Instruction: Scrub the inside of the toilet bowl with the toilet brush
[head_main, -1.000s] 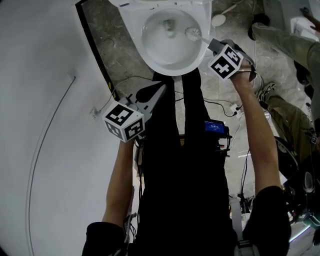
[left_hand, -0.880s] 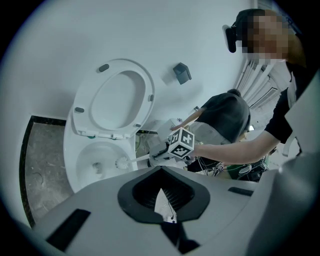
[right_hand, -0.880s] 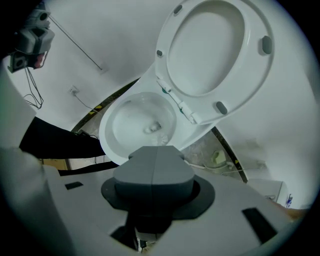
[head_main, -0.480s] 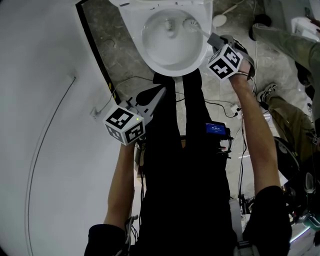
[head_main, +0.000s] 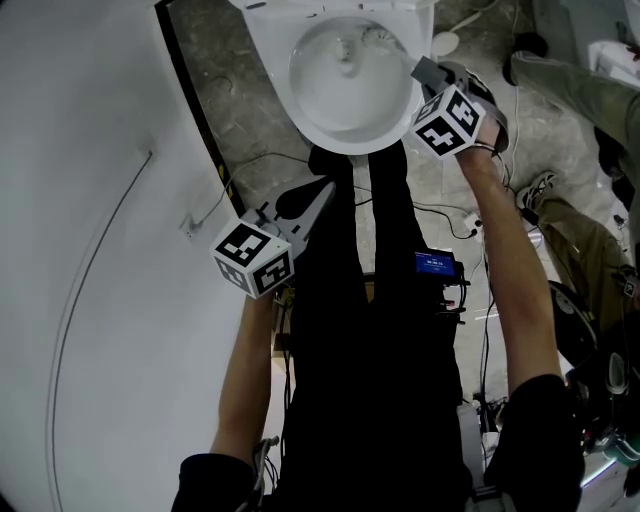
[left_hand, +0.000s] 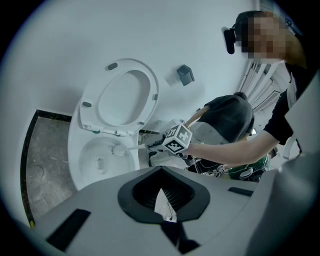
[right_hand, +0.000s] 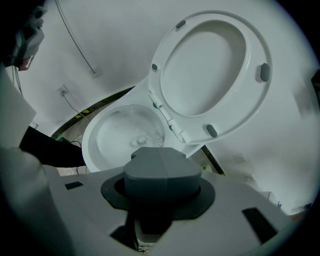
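Note:
The white toilet bowl (head_main: 310, 110) stands open at the top of the head view, its seat and lid (left_hand: 120, 97) raised. My right gripper (head_main: 420, 70) reaches over the bowl's right rim, shut on the toilet brush handle. The white brush head (head_main: 378, 38) lies inside the bowl against its far right wall; it also shows in the left gripper view as the brush head (left_hand: 118, 149). In the right gripper view the shut jaws hide the handle, and the bowl (right_hand: 100, 142) lies beyond them. My left gripper (head_main: 322, 190) hangs shut and empty, nearer the body and short of the bowl.
A white wall (head_main: 90, 250) with a dark baseboard strip (head_main: 190, 100) runs along the left. Cables (head_main: 440, 210) trail over the stone floor. A round white holder (head_main: 441, 42) sits right of the toilet. Another person's legs and shoes (head_main: 545, 185) are at the right.
The brush head has swept from the bowl's right side toward its far right wall, and the right gripper moved farther with it. The left gripper stayed about where it was.

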